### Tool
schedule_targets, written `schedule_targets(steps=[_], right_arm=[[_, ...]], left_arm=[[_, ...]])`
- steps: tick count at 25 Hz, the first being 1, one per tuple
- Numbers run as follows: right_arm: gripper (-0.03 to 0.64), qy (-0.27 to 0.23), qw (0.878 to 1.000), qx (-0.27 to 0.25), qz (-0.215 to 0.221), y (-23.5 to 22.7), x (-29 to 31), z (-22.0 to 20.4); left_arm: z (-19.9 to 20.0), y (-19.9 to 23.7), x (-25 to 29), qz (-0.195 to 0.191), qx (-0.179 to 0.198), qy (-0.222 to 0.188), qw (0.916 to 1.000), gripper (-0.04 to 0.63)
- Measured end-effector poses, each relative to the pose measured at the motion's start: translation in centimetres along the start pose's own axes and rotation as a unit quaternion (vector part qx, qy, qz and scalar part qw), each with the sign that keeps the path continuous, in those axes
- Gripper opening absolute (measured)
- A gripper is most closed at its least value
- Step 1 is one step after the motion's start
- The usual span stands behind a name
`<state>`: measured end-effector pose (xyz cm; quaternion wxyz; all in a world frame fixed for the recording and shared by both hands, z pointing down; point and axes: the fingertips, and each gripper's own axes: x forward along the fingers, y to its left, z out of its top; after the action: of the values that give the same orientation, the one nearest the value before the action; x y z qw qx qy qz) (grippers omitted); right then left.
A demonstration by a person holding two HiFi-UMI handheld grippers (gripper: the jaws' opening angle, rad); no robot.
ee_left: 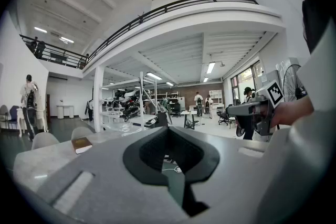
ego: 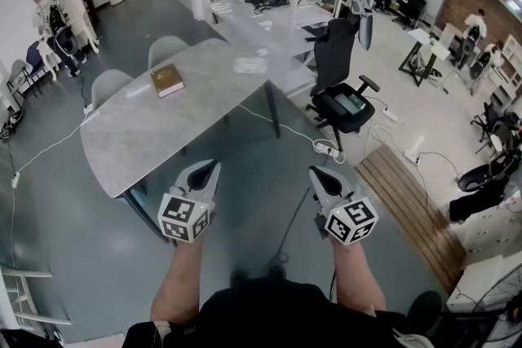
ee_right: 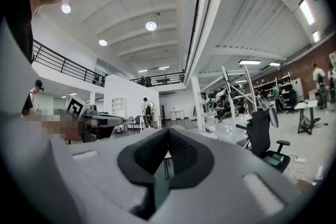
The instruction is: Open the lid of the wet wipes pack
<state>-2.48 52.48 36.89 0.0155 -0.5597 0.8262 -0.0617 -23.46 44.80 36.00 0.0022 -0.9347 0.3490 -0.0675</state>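
Note:
A flat white wet wipes pack [ego: 249, 65] lies near the far end of the grey table [ego: 155, 134], with its lid down as far as I can tell. My left gripper [ego: 214, 166] and right gripper [ego: 315, 172] hover side by side above the floor, short of the table's near edge and well away from the pack. Both are shut with nothing between their jaws. In the left gripper view the closed left gripper [ee_left: 168, 128] points roughly level over the table. In the right gripper view the closed right gripper [ee_right: 168, 131] also points level. Neither gripper view shows the pack clearly.
A brown book [ego: 166, 80] lies on the table left of the pack. Grey chairs [ego: 110, 84] stand behind the table. A black office chair [ego: 342, 85] is to the right, with a power strip [ego: 329, 149] and cable on the floor. A wooden platform [ego: 408, 200] lies further right.

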Motion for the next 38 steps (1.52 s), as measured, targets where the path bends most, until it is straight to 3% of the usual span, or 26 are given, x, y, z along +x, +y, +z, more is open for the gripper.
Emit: schedule_targets(steps=[14, 19, 28, 38], right_arm=[[0.0, -0.003, 1.0, -0.01, 0.009, -2.4, -0.3, 0.9], [0.0, -0.002, 1.0, -0.006, -0.007, -4.5, -1.9, 1.2], [0.002, 0.005, 1.0, 0.02, 0.009, -6.7, -5.2, -0.3], [0.002, 0.027, 0.999, 0.03, 0.005, -9.1, -3.6, -1.3]], left_arm=[[0.7, -1.6, 2.7, -0.002, -0.009, 0.005, 0.9999, 0.011], [1.1, -3.6, 3.7, -0.002, -0.002, 0.007, 1.0, 0.011], [0.7, -7.7, 5.0, 0.001, -0.01, -0.004, 0.9999, 0.011], [-0.9, -6.8, 8.3, -0.005, -0.036, -0.002, 0.9993, 0.011]])
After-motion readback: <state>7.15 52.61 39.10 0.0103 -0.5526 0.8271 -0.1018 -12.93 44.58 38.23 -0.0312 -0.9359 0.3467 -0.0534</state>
